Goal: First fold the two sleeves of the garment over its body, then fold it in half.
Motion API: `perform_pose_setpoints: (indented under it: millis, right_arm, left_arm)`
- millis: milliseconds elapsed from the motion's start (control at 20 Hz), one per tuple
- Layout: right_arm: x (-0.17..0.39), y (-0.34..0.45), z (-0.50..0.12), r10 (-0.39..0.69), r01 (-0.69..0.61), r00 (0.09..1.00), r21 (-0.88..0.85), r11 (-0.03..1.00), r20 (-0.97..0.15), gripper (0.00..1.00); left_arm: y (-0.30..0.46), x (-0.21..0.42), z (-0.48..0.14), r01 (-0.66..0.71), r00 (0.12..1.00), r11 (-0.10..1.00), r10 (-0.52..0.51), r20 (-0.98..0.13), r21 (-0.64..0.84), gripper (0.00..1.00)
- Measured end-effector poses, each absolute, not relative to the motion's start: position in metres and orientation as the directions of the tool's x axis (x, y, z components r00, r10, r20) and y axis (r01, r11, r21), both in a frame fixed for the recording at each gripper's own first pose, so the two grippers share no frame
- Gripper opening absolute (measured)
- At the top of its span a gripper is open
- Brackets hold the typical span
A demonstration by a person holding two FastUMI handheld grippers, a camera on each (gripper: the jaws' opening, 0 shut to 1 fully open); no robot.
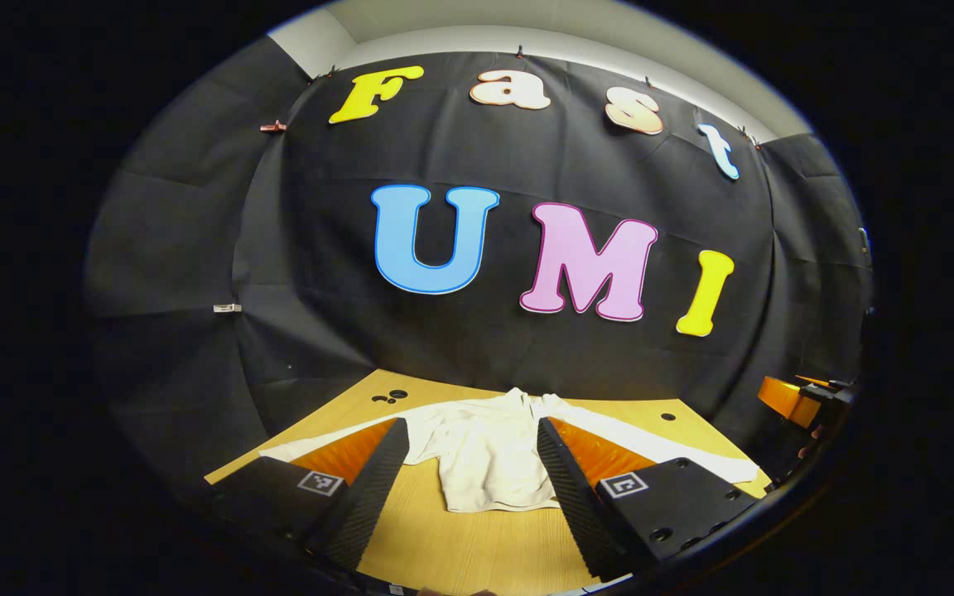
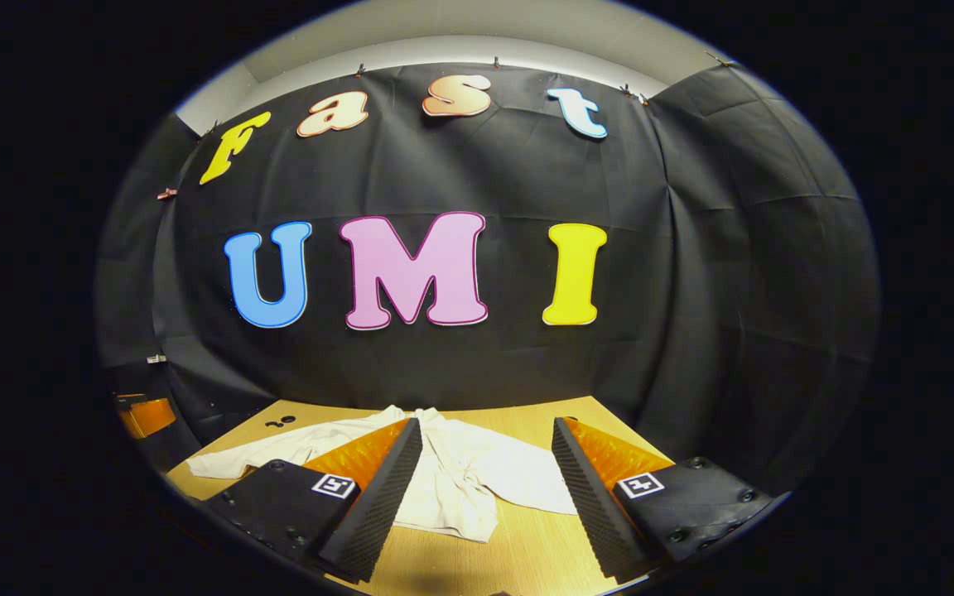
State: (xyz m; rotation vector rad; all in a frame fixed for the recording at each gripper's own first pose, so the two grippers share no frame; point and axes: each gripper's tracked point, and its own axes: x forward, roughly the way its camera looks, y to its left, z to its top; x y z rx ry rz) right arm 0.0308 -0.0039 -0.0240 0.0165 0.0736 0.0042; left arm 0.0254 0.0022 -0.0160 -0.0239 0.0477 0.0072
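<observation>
Left gripper view: left gripper (image 1: pixel 470 476) above near edge of table (image 1: pixel 477 546), fingers spread wide, nothing between them. White garment (image 1: pixel 489 459) flat mid-table, collar toward far edge, both sleeves stretched out toward left and right edges, unfolded. Other gripper's orange part (image 1: pixel 787 399) at far right.

Right gripper view: right gripper (image 2: pixel 485 480) wide open, empty, off cloth. Garment (image 2: pixel 452 480) left of centre on table (image 2: pixel 527 555), hem toward near edge.
</observation>
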Motion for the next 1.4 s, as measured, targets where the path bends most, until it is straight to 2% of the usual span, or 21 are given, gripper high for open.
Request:
perform_pose_setpoints:
  millis: [350,650,1100,1400]
  right_arm:
    - [0.043,0.004,-0.032,0.038,-0.038,0.995,-0.001,0.999,-0.090,0.98]
    - [0.070,-0.016,-0.048,-0.006,0.004,0.990,-0.016,1.000,-0.139,0.98]
    - [0.119,-0.132,-0.100,-0.223,0.228,0.927,-0.019,0.974,-0.300,0.98]
    - [0.128,-0.205,-0.148,-0.349,0.366,0.844,-0.038,0.930,-0.406,0.98]
  left_arm:
    - [-0.008,0.037,-0.022,0.003,0.998,1.000,-0.004,-0.059,-0.029,0.96]
    - [-0.014,0.051,-0.031,-0.017,0.996,1.000,0.018,-0.082,0.016,0.96]
    - [-0.028,0.078,-0.061,-0.048,0.986,0.999,0.047,-0.160,-0.005,0.97]
    - [-0.050,0.098,-0.081,-0.041,0.977,0.999,0.039,-0.209,-0.006,0.96]
